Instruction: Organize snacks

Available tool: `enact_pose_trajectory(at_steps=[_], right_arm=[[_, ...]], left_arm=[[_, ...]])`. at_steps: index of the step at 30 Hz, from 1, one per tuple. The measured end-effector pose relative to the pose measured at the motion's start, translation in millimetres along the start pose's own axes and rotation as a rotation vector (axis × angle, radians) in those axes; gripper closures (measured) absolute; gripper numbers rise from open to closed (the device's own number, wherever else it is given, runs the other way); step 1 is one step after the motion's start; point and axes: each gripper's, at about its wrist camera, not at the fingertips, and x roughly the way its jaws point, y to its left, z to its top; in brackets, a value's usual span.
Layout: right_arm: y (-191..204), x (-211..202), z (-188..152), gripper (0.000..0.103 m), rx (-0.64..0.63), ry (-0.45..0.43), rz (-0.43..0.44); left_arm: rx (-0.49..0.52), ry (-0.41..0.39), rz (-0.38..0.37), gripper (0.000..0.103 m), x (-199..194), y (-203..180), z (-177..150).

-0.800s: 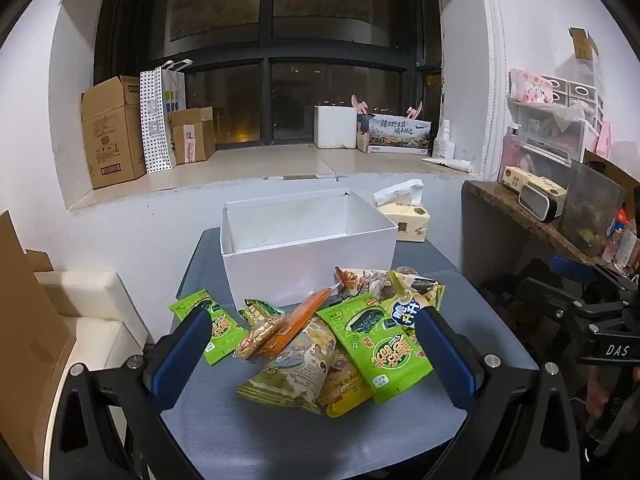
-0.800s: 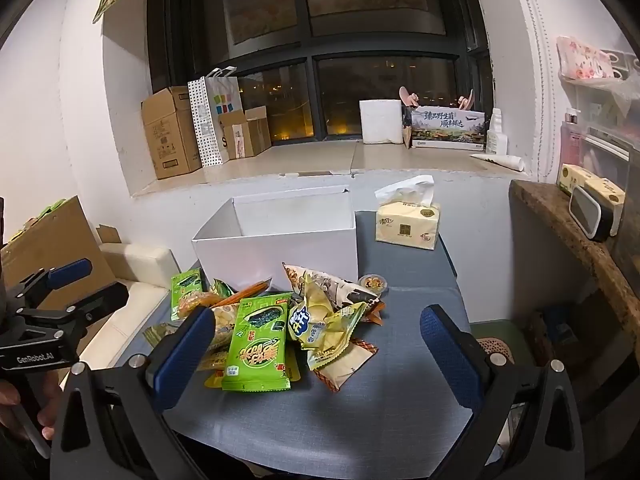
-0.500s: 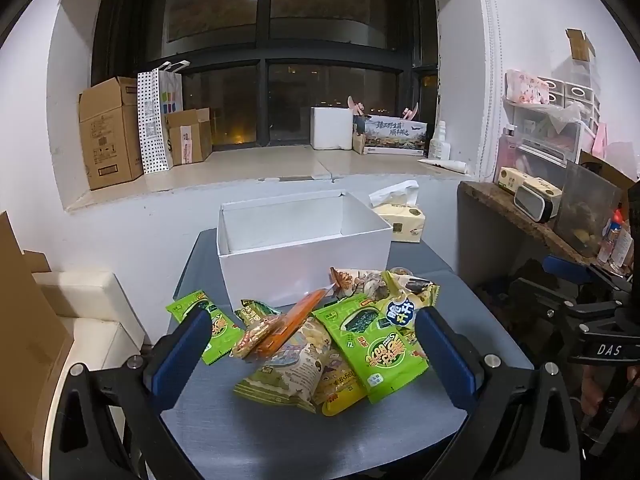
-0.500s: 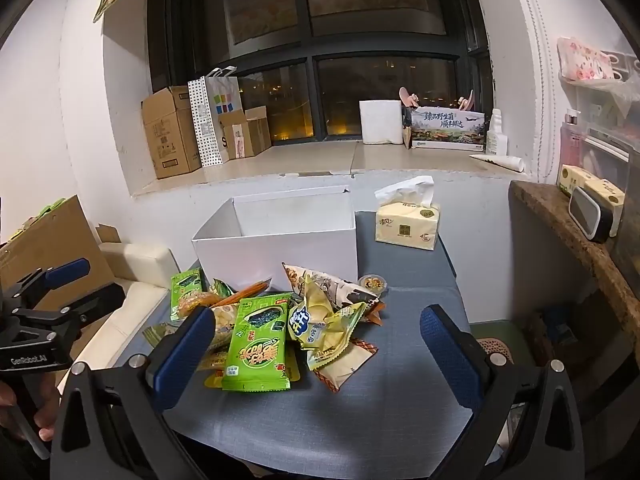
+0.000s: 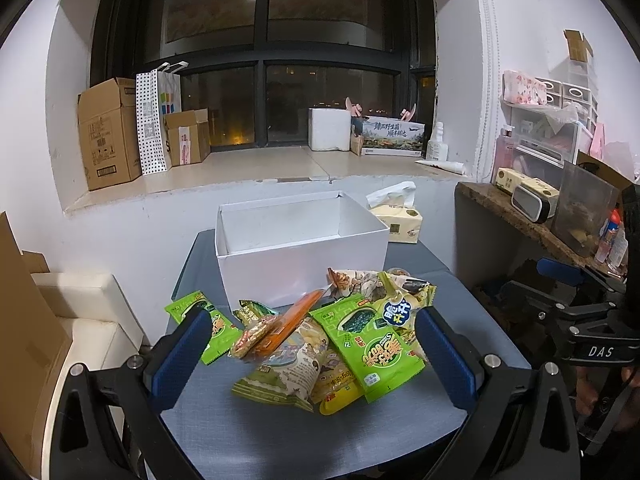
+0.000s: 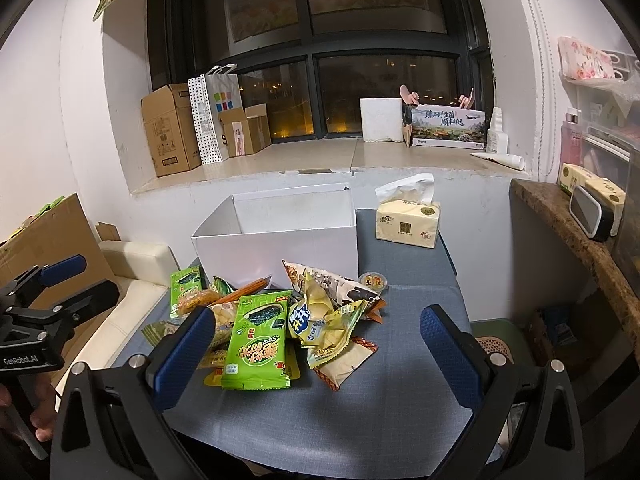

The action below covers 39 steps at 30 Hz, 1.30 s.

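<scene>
A pile of snack packets [image 5: 320, 340] lies on the grey table [image 5: 248, 432], in front of an empty white box [image 5: 300, 236]. A large green seaweed packet [image 5: 370, 344] lies on top of the pile; it also shows in the right wrist view [image 6: 258, 340]. An orange stick packet [image 5: 292, 320] leans against the box. A yellow crinkled packet [image 6: 320, 320] lies at the pile's right. My left gripper [image 5: 316, 356] is open and empty, held short of the pile. My right gripper [image 6: 316, 348] is open and empty, also short of the pile.
A tissue pack [image 6: 408, 224] stands on the table right of the box. A small jelly cup [image 6: 373, 281] sits by the box's right corner. A white sofa [image 5: 88, 320] is left of the table, a stone shelf [image 6: 572, 240] to the right. Cardboard boxes [image 5: 108, 132] stand on the windowsill.
The left wrist view has drifted slightly, with the pile and box sitting a little further left and lower. The right gripper has not visibly moved. Both stay open.
</scene>
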Motion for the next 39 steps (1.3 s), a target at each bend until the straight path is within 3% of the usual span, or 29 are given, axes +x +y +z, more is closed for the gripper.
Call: enact_pose_trajectory(at_steps=[11, 25, 34, 39], right_arm=[[-1.1, 1.6, -0.9, 0.0, 0.001, 0.007, 0.001], [-1.0, 3.5, -1.1, 0.0, 0.004, 0.017, -0.002], [-8.5, 16.3, -4.4, 0.0, 0.023, 0.048, 0.012], [-9.1, 42.9, -11.1, 0.0, 0.02, 0.122, 0.042]], left_arm=[[-0.04, -0.017, -0.029, 0.0, -2.8, 2.7, -1.4], [-0.018, 0.005, 0.002, 0.0, 0.2, 3.4, -0.9], [-0.141, -0.009, -0.077, 0.0, -2.4, 27.3, 2.4], [-0.199, -0.032, -0.094, 0.0, 0.6, 42.6, -1.9]])
